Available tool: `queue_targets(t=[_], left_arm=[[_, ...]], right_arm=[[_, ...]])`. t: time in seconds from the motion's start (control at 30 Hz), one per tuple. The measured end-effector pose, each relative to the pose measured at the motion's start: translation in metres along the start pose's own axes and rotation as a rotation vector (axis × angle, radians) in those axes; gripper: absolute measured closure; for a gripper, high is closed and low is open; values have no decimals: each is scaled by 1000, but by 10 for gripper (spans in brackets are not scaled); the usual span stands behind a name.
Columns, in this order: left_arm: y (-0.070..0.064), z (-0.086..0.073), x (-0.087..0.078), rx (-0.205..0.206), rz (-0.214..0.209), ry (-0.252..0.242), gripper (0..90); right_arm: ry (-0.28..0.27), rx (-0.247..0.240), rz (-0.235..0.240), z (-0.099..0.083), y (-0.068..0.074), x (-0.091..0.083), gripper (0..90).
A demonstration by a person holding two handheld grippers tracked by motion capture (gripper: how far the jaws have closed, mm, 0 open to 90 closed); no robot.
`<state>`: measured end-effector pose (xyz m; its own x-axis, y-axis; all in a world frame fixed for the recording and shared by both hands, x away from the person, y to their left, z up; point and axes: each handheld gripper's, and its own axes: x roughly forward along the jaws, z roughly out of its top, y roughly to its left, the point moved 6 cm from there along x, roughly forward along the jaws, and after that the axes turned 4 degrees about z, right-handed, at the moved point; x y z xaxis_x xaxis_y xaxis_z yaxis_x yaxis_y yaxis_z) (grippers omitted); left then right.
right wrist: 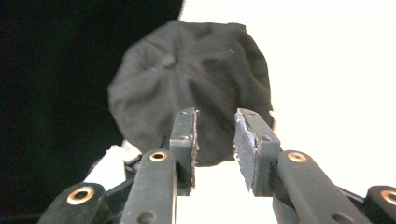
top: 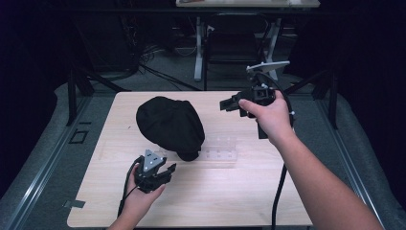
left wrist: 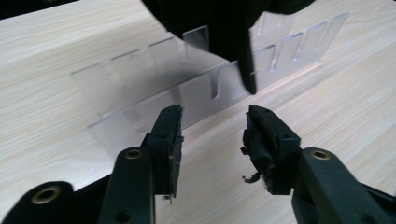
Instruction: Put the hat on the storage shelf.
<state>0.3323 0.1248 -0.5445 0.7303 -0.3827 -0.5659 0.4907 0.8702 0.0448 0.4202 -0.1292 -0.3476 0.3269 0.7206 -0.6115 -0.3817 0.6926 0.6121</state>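
toward the middle of the pale wooden tabletop (top: 239,191), nearer its far edge, a black fabric baseball cap (top: 168,122) sits draped over one end of a clear acrylic slotted rack (top: 221,149). the left hand-held gripper (top: 162,173) rests near the front edge with its jaws parted and empty, aimed at the rack's near wall and the cap's hanging brim (left wrist: 243,60). the right hand-held gripper (top: 229,104) hovers toward the far right corner, jaws apart, holding nothing, facing the crown. a clean lift likely calls for pinching the brim squarely while the other gripper steadies the rack, so the light plastic doesn't tip.
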Motion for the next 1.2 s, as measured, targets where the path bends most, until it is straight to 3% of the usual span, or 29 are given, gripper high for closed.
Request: queue_targets(t=[0.13, 0.27, 0.6, 0.93, 1.2], left_arm=[[10, -6, -4, -12, 12, 3, 539], [21, -15, -9, -19, 37, 11, 527], [45, -32, -19, -65, 68, 34, 497], [55, -45, -25, -102, 55, 16, 475], [60, -56, -22, -114, 72, 24, 457]], right_arm=[[-4, -24, -56, -8, -10, -6, 672], [-8, -25, -74, -18, -18, -12, 667], [4, -52, -172, -47, -40, -22, 653], [-5, -47, -205, -70, -58, -23, 629], [-6, -65, -250, -93, -74, -19, 610]])
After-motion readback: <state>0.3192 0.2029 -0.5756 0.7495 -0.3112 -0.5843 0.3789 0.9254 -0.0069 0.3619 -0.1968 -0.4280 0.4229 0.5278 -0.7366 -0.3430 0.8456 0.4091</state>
